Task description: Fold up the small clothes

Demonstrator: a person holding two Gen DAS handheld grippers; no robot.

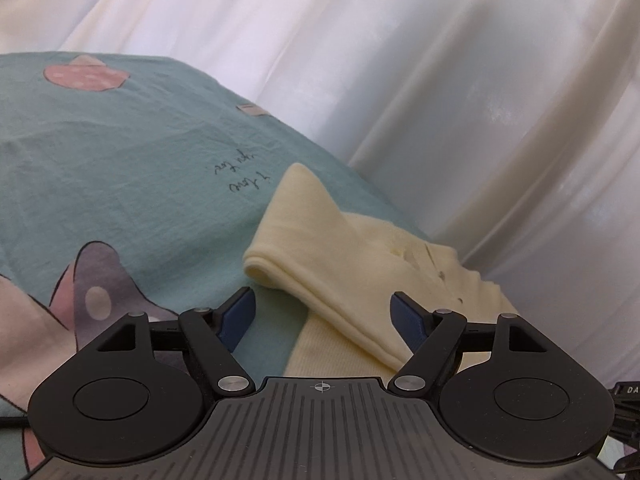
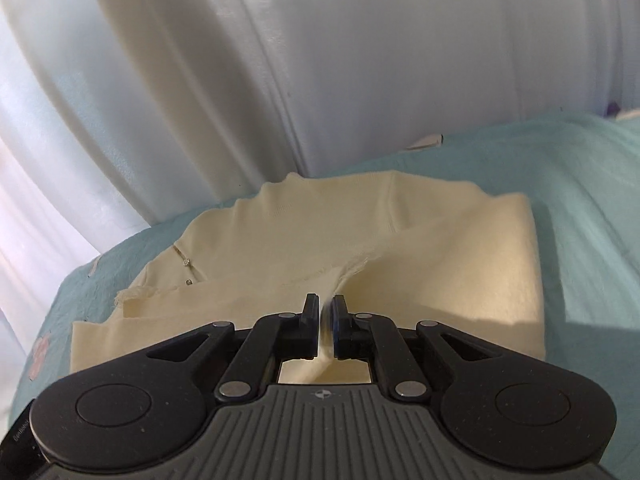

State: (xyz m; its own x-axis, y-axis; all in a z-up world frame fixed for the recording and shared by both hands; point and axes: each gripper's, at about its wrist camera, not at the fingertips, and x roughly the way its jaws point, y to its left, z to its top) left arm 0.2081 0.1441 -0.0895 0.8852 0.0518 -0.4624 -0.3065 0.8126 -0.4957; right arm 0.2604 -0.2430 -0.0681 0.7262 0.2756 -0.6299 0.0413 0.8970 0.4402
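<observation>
My right gripper [image 2: 326, 308] is clamped on a pinch of the cream top [image 2: 440, 248], its fabric drawn up between the closed fingers. My left gripper [image 1: 322, 312] stands wide apart, empty, with the folded sleeve [image 1: 320, 240] just ahead between its fingers. The sleeve looks already turned over the body, so I judge the fold half done; the rest remains. The top lies on the teal bedsheet [image 1: 120, 160], near its far edge by the white curtain [image 1: 440, 60].

Cream garment [image 2: 440, 248], teal cartoon-print sheet [image 1: 120, 152]
</observation>
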